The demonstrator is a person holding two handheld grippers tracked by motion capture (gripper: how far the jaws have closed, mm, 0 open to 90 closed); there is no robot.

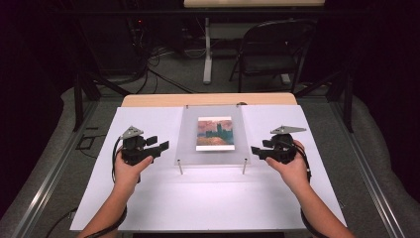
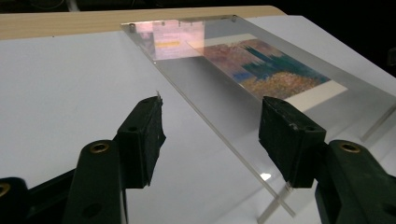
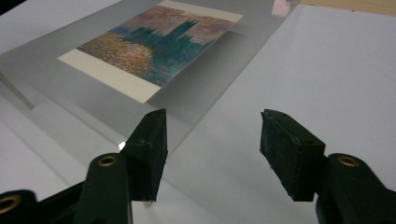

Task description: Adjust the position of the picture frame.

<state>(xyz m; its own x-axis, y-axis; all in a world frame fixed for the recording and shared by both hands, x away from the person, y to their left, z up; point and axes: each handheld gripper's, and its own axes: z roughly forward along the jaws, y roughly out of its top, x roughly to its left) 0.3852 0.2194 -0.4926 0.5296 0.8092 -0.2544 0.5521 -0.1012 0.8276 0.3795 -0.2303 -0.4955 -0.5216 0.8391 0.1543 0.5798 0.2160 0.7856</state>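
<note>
Clear acrylic forms the frame (image 1: 213,134) that is seen at the middle of the white table sheet (image 1: 208,198), tilted so that its near edge is raised on two thin metal legs (image 1: 181,167) while its far edge lies close to the wooden strip (image 1: 208,99) at the back of the table. A painted print (image 1: 214,133) with a pale border, in pinks, teal and orange, is held flat inside the frame.

The left gripper (image 1: 163,147) is seen just beside the frame's left edge, held in the person's left hand (image 1: 130,166), and the right gripper (image 1: 256,150) is seen just beside the right edge, held in the right hand (image 1: 292,166). Both point inward toward the frame from opposite sides.

In the left gripper view the left gripper (image 2: 212,135) is shown with its jaws spread wide; the frame's (image 2: 224,102) edge runs between them, but no pad is seen pressing on it. In the right gripper view the right gripper (image 3: 212,140) is likewise released, its jaws standing well apart with the frame's (image 3: 196,98) corner reaching toward the gap, untouched. The print (image 3: 154,46) is seen just beyond the jaws.

A folding chair (image 1: 272,49) is seen on the floor behind the table.
</note>
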